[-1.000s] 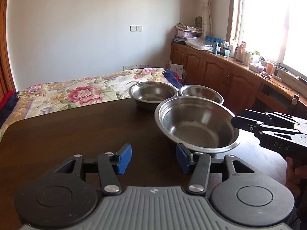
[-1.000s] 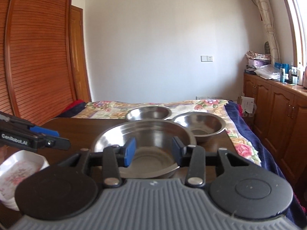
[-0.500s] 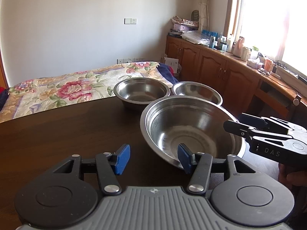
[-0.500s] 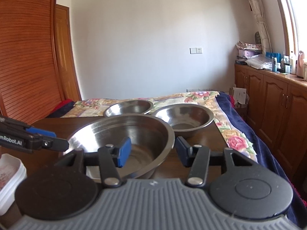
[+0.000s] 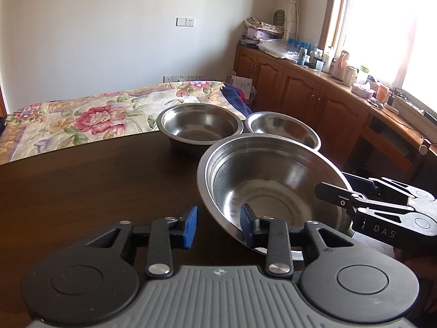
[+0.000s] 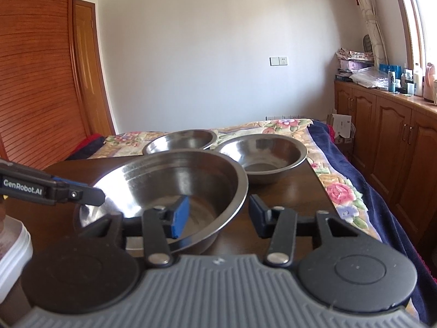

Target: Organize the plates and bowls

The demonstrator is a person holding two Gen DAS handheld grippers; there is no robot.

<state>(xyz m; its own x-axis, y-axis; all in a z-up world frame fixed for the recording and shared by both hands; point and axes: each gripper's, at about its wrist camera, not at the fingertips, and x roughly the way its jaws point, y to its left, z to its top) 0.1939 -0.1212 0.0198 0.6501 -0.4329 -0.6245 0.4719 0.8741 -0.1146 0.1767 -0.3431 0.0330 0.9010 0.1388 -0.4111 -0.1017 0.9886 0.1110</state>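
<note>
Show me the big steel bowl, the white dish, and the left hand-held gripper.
big steel bowl (image 5: 262,191), left wrist view, inner wall.
white dish (image 6: 13,243), right wrist view, outer side.
left hand-held gripper (image 5: 218,225), left wrist view, between its fingertips.

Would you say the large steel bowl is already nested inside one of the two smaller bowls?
No, the large steel bowl sits nearer, apart from both smaller bowls.

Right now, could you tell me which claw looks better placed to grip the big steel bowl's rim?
Right, probably. The right claw is open and straddles the large steel bowl's near rim, one finger inside, one outside. The left claw is also open, but only one finger overlaps the rim; its gap faces bare table.
</note>
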